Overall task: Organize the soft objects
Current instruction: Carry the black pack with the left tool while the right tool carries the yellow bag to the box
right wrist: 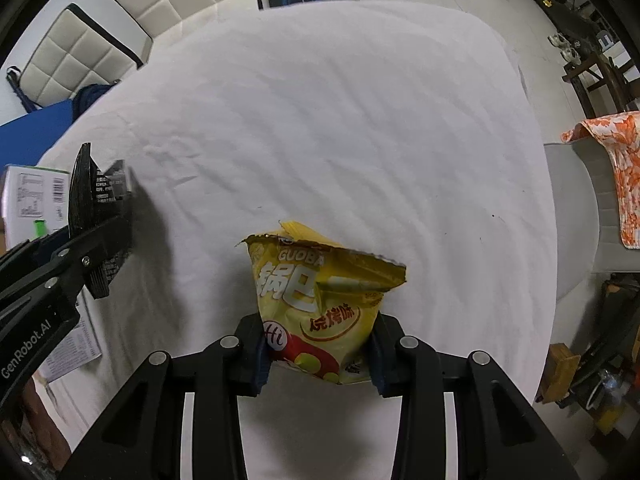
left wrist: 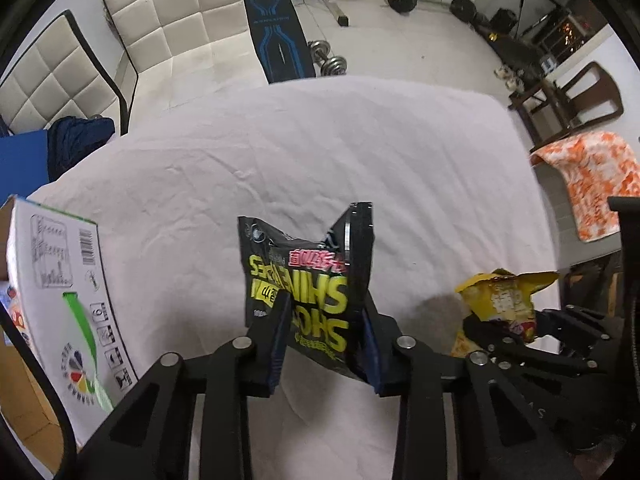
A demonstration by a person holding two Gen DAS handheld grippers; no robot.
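Observation:
My left gripper (left wrist: 325, 336) is shut on a black snack bag (left wrist: 308, 280) with yellow lettering and holds it above the white-sheeted table (left wrist: 320, 152). My right gripper (right wrist: 318, 348) is shut on a yellow snack bag (right wrist: 320, 304) marked GUOBA, lifted over the sheet. In the left wrist view the yellow bag (left wrist: 500, 300) and the right gripper show at the lower right. In the right wrist view the black bag (right wrist: 96, 192) and the left gripper show at the left.
An open cardboard box with a white printed flap (left wrist: 60, 280) stands at the table's left edge; it also shows in the right wrist view (right wrist: 32, 196). White padded chairs (left wrist: 160, 20), a wooden chair (left wrist: 576, 100), an orange patterned towel (left wrist: 592, 180) and gym weights (left wrist: 328, 58) surround the table.

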